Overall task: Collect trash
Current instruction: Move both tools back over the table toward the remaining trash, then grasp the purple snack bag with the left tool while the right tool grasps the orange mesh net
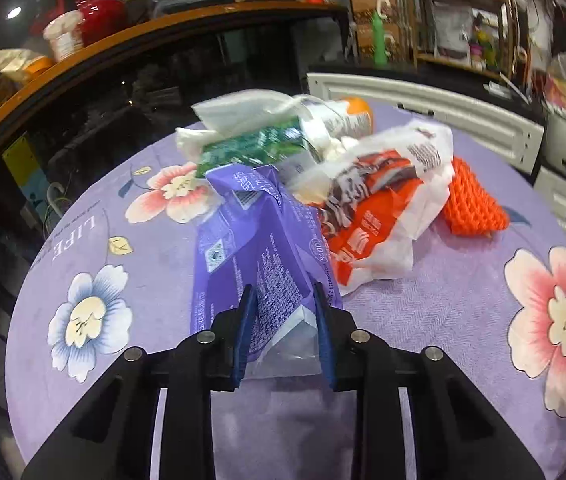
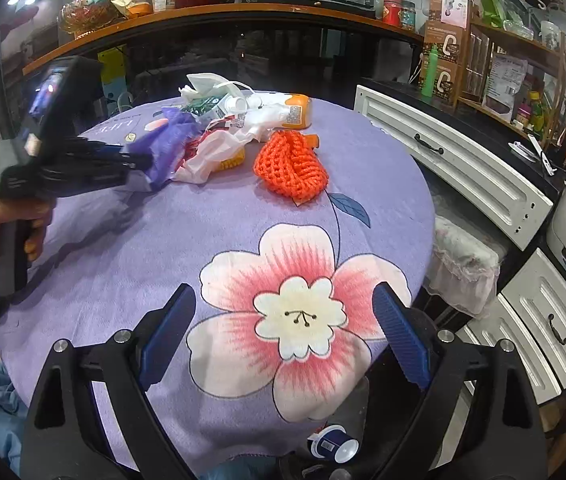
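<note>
My left gripper (image 1: 283,300) had its blue pads pressed on either side of the near end of the purple wrapper (image 1: 251,248), at the lower centre of its frame. The wrapper ran up toward the pile of trash (image 1: 323,152) mid-frame on the purple tablecloth (image 1: 443,300). My right gripper (image 2: 283,312) stood wide apart and held nothing, low in its frame over the pink flower print (image 2: 295,316).

left gripper (image 1: 283,292) | black frame | silver screws | blue ribbed fingers (image 1: 243,328)
</note>
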`<act>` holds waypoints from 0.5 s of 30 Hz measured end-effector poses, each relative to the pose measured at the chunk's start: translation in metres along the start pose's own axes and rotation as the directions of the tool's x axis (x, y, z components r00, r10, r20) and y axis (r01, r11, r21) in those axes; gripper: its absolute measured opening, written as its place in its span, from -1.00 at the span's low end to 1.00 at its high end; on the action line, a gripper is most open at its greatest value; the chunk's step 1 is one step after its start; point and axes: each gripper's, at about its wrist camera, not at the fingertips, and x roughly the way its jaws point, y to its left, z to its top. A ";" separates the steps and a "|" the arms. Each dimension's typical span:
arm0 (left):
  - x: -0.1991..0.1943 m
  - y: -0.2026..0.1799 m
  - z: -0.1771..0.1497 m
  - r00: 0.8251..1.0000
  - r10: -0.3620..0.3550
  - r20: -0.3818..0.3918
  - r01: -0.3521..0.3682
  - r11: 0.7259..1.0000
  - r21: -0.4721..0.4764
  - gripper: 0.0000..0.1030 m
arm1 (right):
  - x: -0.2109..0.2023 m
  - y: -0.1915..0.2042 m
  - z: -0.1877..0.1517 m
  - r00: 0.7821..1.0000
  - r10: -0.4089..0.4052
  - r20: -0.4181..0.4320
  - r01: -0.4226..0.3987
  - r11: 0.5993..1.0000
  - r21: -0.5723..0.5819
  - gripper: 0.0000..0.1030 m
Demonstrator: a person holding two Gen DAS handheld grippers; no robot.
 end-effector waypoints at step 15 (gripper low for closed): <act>-0.064 0.030 -0.018 0.993 -0.032 0.112 0.044 0.993 -0.105 -0.61 | 0.056 -0.004 0.055 0.997 0.063 -0.037 -0.064 0.998 -0.008 0.73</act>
